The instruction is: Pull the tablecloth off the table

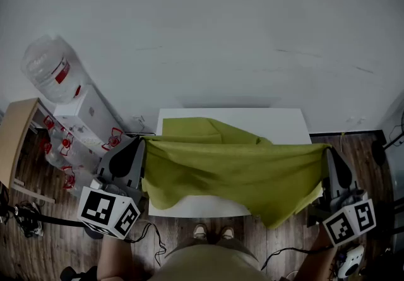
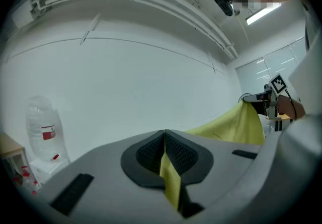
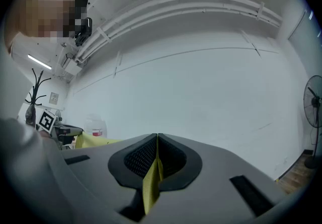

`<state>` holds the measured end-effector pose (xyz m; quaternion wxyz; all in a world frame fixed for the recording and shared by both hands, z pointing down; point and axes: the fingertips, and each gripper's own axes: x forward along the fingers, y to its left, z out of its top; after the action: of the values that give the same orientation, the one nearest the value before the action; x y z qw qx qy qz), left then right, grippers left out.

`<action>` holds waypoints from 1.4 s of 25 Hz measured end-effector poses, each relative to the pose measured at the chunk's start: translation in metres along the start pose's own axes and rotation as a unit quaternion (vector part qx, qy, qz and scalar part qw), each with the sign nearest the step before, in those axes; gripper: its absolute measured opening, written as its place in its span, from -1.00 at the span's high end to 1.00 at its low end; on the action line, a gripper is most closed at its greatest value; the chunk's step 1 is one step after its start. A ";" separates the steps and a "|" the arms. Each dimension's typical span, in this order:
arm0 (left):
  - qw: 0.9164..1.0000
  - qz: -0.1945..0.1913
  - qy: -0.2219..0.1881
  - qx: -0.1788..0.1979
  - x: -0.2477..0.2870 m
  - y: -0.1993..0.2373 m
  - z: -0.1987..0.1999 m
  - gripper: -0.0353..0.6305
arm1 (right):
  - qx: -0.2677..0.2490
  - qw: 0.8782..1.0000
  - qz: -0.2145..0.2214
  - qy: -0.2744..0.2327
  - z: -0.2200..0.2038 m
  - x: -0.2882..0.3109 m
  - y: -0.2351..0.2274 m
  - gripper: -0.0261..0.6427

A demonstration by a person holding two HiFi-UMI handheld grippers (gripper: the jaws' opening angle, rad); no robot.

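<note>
An olive-green tablecloth (image 1: 240, 166) hangs stretched between my two grippers above a small white table (image 1: 287, 120). Its far part still lies crumpled on the tabletop, and its near edge sags below the table's front. My left gripper (image 1: 144, 140) is shut on the cloth's left corner; a strip of the tablecloth (image 2: 168, 177) shows pinched between the dark pads. My right gripper (image 1: 326, 149) is shut on the right corner, with a fold of the tablecloth (image 3: 152, 177) between its pads. From the left gripper view the right gripper (image 2: 251, 101) holds the far end of the cloth.
A water dispenser (image 1: 85, 115) with a clear bottle (image 1: 49, 70) stands left of the table, beside a wooden shelf (image 1: 16, 137). A white wall (image 1: 214, 27) runs behind the table. A fan (image 3: 313, 102) and a coat rack (image 3: 34, 94) stand in the room. My shoes (image 1: 213, 232) are at the table's front.
</note>
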<state>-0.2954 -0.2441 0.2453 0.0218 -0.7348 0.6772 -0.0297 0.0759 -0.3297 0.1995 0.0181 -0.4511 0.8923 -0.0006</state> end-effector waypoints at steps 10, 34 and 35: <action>1.000 0.009 -0.001 0.012 -0.042 0.005 -0.002 0.83 | 0.000 1.000 0.000 -0.014 0.001 -0.029 0.030 0.83; 0.993 0.106 -0.047 0.025 -0.315 -0.226 0.040 0.83 | 0.029 0.990 0.121 -0.071 0.018 -0.372 0.018 0.83; 0.993 0.108 -0.044 0.027 -0.324 -0.234 0.041 0.84 | 0.031 0.989 0.124 -0.071 0.019 -0.383 0.018 0.83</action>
<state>-0.0863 0.0973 0.2171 0.0746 -0.6573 0.7498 -0.0137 0.2884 -0.0105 0.1928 0.0958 -0.3355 0.9371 0.0061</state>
